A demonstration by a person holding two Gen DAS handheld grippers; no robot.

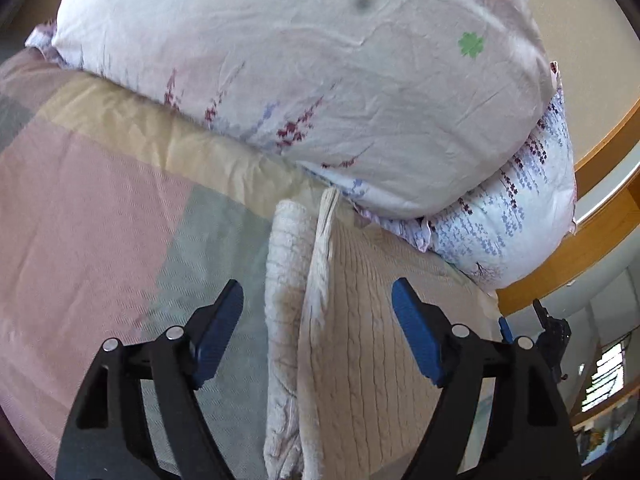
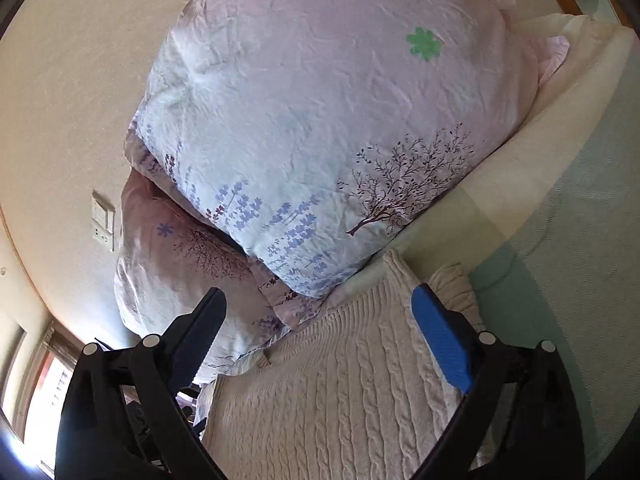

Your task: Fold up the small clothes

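The left gripper (image 1: 318,312) reaches forward low over the bed, its blue-padded fingers (image 1: 418,332) spread wide with nothing between the pads. Its jaws straddle the edge of a cream cable-knit sweater (image 1: 360,360) without touching it. The right gripper (image 2: 318,320) is also spread wide and holds nothing; it hangs above the same sweater (image 2: 332,392), which fills the space below and between its jaws. In the left wrist view the tip of the other gripper shows past the sweater's far side, at the right edge of the bed.

The sweater lies flat on the bed with its ribbed knit facing up. Along its left side a sleeve (image 1: 286,300) lies folded lengthwise, fleecy and paler, with a raised fold of fabric beside it running toward the pillows. In the right wrist view a gathered cuff or hem (image 2: 452,284) bunches at the sweater's far right corner.

Under the sweater is a bedspread (image 1: 100,208) in broad blocks of pink, pale green and tan. Just beyond the sweater's far end, two stacked pillows (image 1: 304,80) with purple flower and tree prints and a green clover mark sit on the bed, the lower one touching or nearly touching the knit. Behind them are a beige wall (image 2: 80,80) with a switch plate (image 2: 103,220) and a wooden frame (image 1: 600,208).
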